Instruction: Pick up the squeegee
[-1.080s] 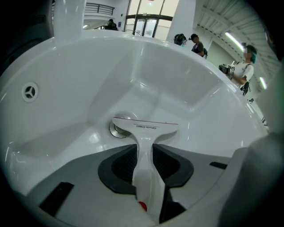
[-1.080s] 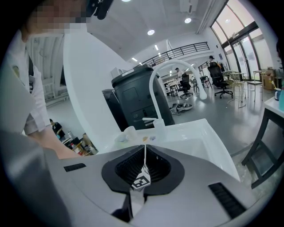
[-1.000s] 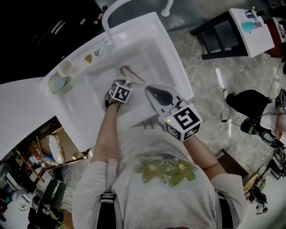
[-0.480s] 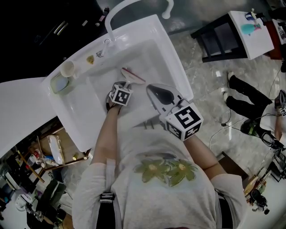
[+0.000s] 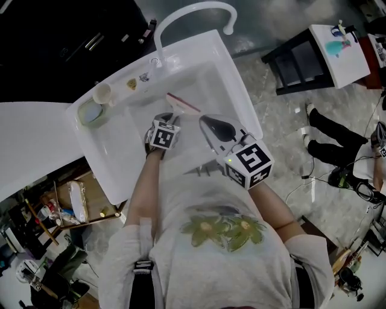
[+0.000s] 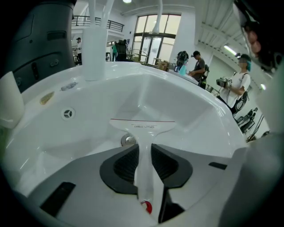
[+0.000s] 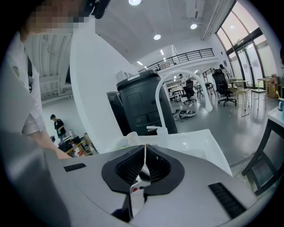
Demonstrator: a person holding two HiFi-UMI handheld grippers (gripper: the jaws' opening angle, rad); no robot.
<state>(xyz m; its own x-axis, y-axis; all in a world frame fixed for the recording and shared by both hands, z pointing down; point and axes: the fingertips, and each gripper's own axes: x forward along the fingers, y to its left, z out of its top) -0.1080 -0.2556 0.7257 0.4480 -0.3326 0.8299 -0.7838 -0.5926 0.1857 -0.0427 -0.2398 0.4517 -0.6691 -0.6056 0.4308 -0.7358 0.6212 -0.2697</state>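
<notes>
The squeegee (image 6: 142, 125) is white with a thin red-edged blade. Its handle runs back between the ribbed pads of my left gripper (image 6: 145, 148). The jaws have just been closing and now press on the handle, so the gripper is shut on it. The blade hangs over the sink's drain (image 6: 128, 140). In the head view the left gripper (image 5: 170, 117) is over the middle of the white sink (image 5: 229, 72), with the squeegee (image 5: 183, 104) sticking out beyond it. My right gripper (image 5: 212, 125) hovers over the sink's near right part; its jaws (image 7: 145, 153) meet at the tips with nothing held.
A white arched faucet (image 5: 193, 9) stands at the sink's far rim. A cup (image 5: 102, 92) and a green dish (image 5: 90, 113) sit on the left ledge. A dark-legged table with a white top (image 5: 338, 42) and a person's legs (image 5: 338, 139) are on the floor to the right.
My left gripper has tightened on the squeegee's handle and risen a little, taking the squeegee up off the sink's bottom. The right gripper has stayed where it was.
</notes>
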